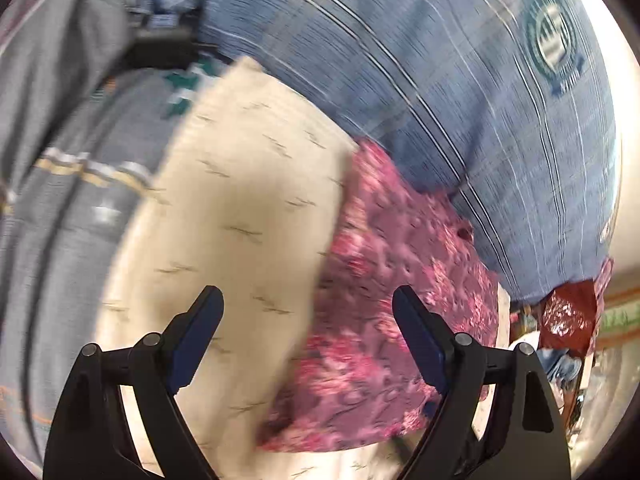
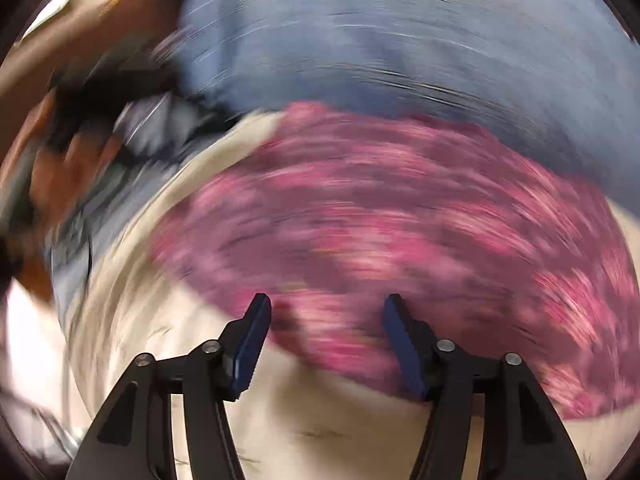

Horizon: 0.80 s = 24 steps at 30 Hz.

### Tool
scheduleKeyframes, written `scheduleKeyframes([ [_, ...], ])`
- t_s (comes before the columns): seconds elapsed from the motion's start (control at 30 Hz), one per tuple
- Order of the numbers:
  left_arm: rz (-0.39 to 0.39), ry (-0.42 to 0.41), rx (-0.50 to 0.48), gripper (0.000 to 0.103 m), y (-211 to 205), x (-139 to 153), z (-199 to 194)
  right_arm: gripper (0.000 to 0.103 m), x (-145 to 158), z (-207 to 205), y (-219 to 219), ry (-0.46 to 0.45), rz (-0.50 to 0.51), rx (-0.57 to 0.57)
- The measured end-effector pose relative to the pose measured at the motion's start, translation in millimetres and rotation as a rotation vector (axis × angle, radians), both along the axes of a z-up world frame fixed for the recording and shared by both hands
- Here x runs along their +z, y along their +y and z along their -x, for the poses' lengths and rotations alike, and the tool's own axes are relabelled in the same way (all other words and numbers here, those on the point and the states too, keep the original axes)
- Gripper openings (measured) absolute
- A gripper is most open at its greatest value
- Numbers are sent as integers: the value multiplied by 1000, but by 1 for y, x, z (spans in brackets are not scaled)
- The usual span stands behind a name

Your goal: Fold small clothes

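- Pink floral garment [image 1: 384, 304], left wrist view: lies on the cream patterned surface [image 1: 240, 208], its far edge tucked against a blue plaid cloth [image 1: 420, 80] that fills the upper frame. I judge it the item to fold, since it is the small piece set apart on open surface.
- Left gripper [image 1: 308, 298]: fingers spread wide, nothing between them. It hangs above the garment's left edge, one finger over cream surface, the other over pink fabric. I read this as lining up to pinch that edge.
- A dark red cloth [image 1: 568, 316] sits at far right, apart from the work.
- Right wrist view: heavily motion-blurred. Pink floral garment [image 2: 380, 220] spans the middle; blue plaid cloth [image 2: 400, 40] behind it, cream patterned surface [image 2: 340, 432] in front.
- Right gripper [image 2: 326, 304]: fingers apart, empty, poised over the garment's near hem, probably for the matching grab.
- Fold state: cannot tell from blur; the garment seems flat, in one layer.
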<state>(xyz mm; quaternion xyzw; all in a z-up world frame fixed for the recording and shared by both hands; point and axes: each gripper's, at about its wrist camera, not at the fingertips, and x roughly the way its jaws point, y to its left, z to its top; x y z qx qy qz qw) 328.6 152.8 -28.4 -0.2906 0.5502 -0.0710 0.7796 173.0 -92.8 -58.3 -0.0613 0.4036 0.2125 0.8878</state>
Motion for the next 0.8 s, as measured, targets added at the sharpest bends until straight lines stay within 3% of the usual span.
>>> scheduleKeyframes([
  [0.1, 11, 9, 3, 87, 17, -1, 3, 65, -5, 14, 51, -70, 127, 116],
  [0.23, -2, 21, -17, 87, 23, -5, 1, 67, -17, 19, 102, -197, 333, 155],
  [0.33, 5, 21, -35, 87, 16, -7, -3, 64, -21, 10, 126, -280, 433, 139],
  [0.37, 12, 20, -46, 87, 15, -7, -5, 55, -21, 6, 131, -295, 452, 133],
  [0.4, 19, 22, -57, 87, 12, -7, -8, 47, -21, 1, 135, -306, 461, 128],
  [0.43, 25, 26, -74, 87, 8, -8, -12, 29, -19, -4, 135, -319, 469, 120],
  [0.47, 39, 31, -105, 87, 2, -9, -18, 19, -17, -9, 134, -324, 461, 118],
  [0.6, 85, 49, -232, 87, -31, -13, -47, 13, -2, -10, 124, -421, 393, 113],
  [0.8, 55, 84, -368, 87, -92, -20, -70, 11, 15, 6, 105, -498, 348, 121],
])
